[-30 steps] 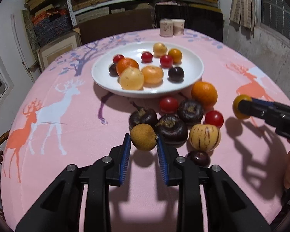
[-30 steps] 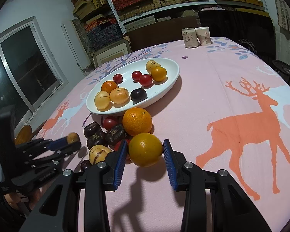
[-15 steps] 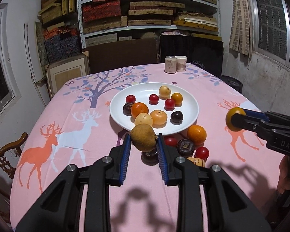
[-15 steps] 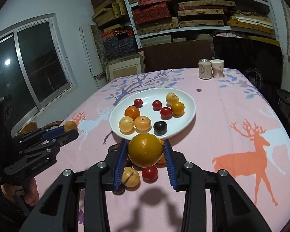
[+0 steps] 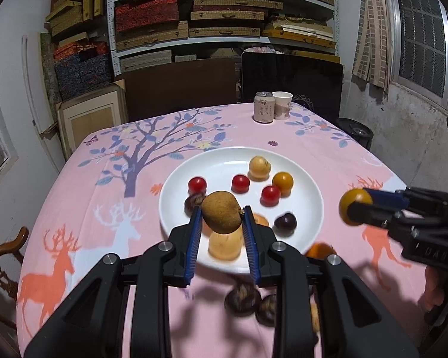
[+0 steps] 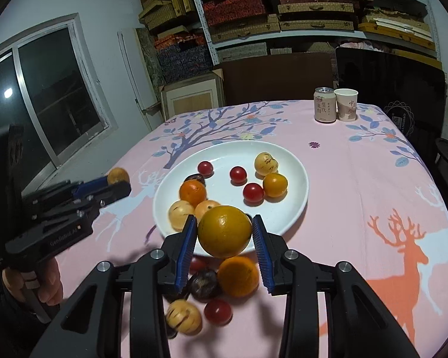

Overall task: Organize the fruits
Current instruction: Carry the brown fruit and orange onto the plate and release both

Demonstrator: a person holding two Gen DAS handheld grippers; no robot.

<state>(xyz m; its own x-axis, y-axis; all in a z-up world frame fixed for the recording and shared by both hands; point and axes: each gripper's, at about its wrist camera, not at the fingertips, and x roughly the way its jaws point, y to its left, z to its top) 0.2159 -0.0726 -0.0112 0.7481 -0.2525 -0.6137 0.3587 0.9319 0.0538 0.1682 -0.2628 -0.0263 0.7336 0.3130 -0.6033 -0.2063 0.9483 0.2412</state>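
Both loaded: left gripper (image 5: pixel 221 220) clamped on brown fruit (image 5: pixel 221 211), right gripper (image 6: pixel 224 232) clamped on yellow-orange citrus (image 6: pixel 224 230), both held in air. White plate (image 5: pixel 310 191) straight ahead and below each gripper, near rim under the tips. Left aimed at plate's left-centre, right at near-right edge. Open spot on plate's far left and middle. Loose pile (image 6: pixel 221 286) on counter (image 6: pixel 358 179) just short of plate, beneath right gripper

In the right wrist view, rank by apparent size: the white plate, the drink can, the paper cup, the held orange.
1. white plate
2. orange, enlarged by nearness to the camera
3. drink can and paper cup look alike; no ranking.
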